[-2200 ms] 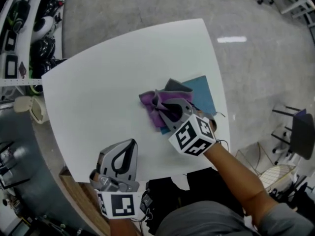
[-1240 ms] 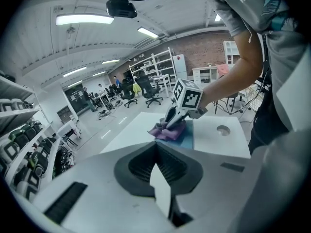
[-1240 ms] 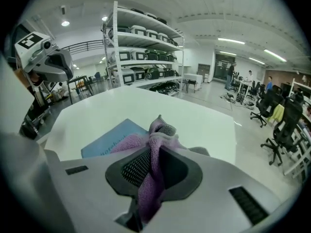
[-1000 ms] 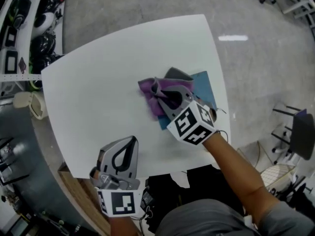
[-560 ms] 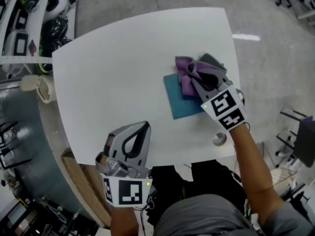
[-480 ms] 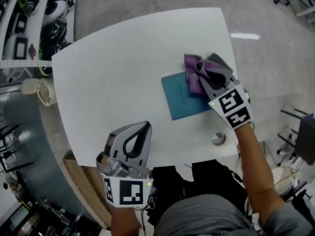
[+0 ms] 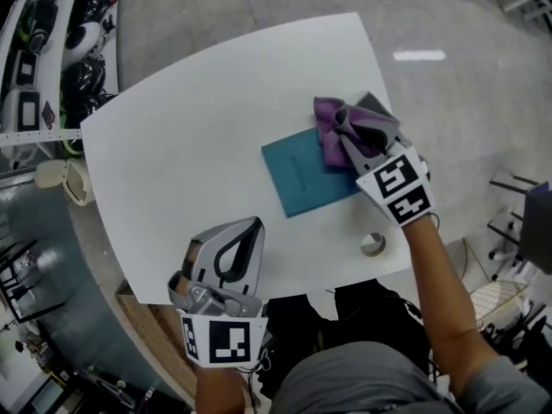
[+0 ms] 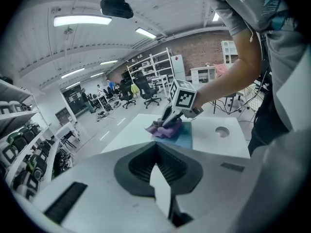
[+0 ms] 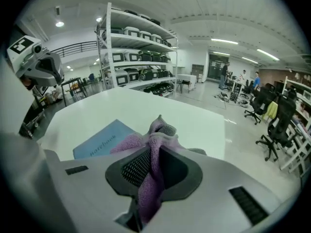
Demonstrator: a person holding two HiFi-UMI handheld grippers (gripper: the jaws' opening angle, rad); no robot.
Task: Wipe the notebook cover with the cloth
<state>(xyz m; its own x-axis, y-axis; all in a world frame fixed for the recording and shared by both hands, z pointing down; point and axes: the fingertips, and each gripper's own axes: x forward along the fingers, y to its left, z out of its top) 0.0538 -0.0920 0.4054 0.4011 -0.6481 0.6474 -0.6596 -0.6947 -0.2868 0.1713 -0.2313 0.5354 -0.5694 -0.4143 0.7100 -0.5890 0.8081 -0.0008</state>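
Note:
A teal notebook (image 7: 304,173) lies flat on the white table (image 7: 190,128), right of its middle. A purple and grey cloth (image 7: 330,126) rests bunched on the notebook's far right corner. My right gripper (image 7: 347,136) is shut on the cloth, which runs between its jaws in the right gripper view (image 9: 156,135), with the notebook (image 9: 101,141) just to the left. My left gripper (image 7: 250,227) hovers at the table's near edge, away from the notebook, with its jaws together and nothing in them. From the left gripper view I see the cloth (image 8: 164,129) under the right gripper (image 8: 168,121).
A small grey tape ring (image 7: 373,244) lies on the table near its front right edge, close to my right forearm. Shelves with equipment (image 7: 52,50) stand off the table's left side. Polished grey floor (image 7: 466,102) lies beyond the right edge.
My right gripper has dragged the cloth across the notebook from its left side to its far right corner, leaving most of the cover bare. The left gripper has barely shifted.

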